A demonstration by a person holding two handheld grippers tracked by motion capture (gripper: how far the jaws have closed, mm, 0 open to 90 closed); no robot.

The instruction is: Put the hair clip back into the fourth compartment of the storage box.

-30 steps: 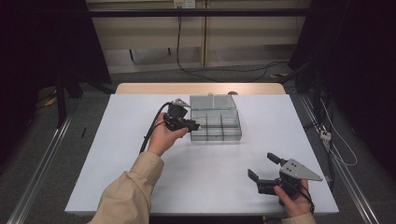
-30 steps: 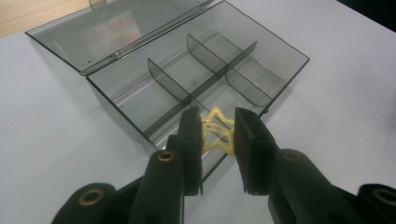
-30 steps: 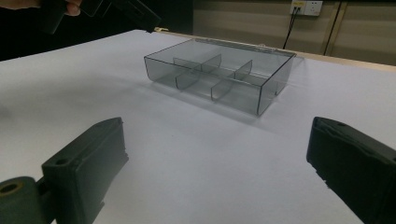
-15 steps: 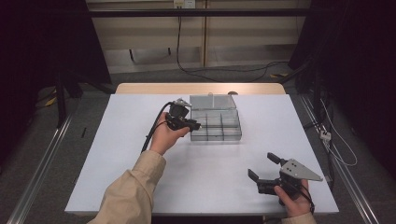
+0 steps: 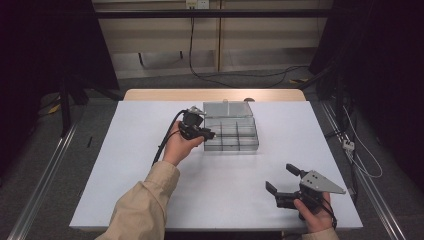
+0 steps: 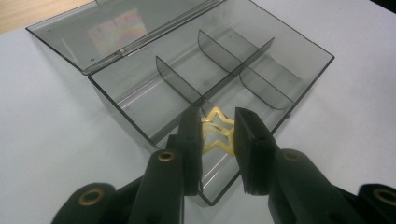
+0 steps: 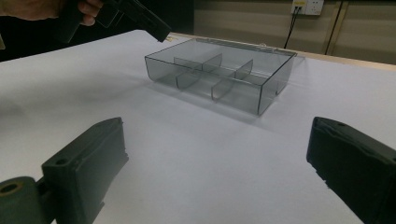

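Fingers of the left gripper (image 5: 209,135) are clenched on a small yellow star (image 6: 216,133); from the high view that gripper sits at the near left corner of the smoky clear box (image 5: 235,131), whose lid lies folded back flat behind it, on a white table (image 5: 125,170). Right gripper (image 5: 283,183) rests low near the table's front right, well apart from the box, its jaws spread wide and holding nothing

Left gripper view: black matte pads pinch the star, a thin glossy outline-shaped piece, openwork rather than solid, held over the nearest compartment just inside the box's front wall. Thin curved dividers split the tray into cells. My worry is that so slight and slick a piece could twist or pop out sideways if the squeeze shifts; released crookedly, it might catch on a divider edge or the rim and land outside. Pushing down on the light, hard plastic box could also skid it across the smooth tabletop

Right gripper view: two blocky black jaws frame bare white surface, box (image 7: 219,77) beyond, left gripper (image 7: 161,31) at its far corner
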